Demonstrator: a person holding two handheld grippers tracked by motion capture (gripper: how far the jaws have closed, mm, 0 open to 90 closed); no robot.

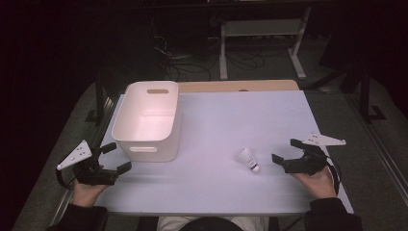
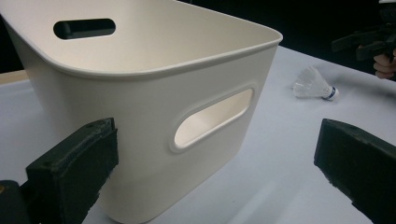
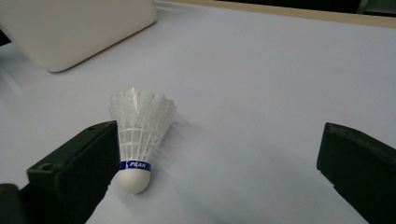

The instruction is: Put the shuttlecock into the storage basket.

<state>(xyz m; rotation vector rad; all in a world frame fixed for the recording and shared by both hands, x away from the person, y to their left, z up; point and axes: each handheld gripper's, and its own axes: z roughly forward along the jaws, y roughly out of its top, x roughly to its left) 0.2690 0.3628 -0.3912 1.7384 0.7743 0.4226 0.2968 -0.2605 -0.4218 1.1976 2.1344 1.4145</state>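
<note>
Both grippers stand with jaws wide apart and empty: the right gripper [image 1: 288, 155] sits just beside the shuttlecock [image 1: 249, 159] lying on the table [image 1: 216, 120], the left gripper [image 1: 111, 159] near the white bin [image 1: 146, 121]. This looks like the approach before a pick; the right one must next edge forward and pinch the cork end

A dim lab: bare work table [image 1: 288, 103], floor cables [image 1: 192, 67], metal desk frame [image 1: 260, 29].
</note>
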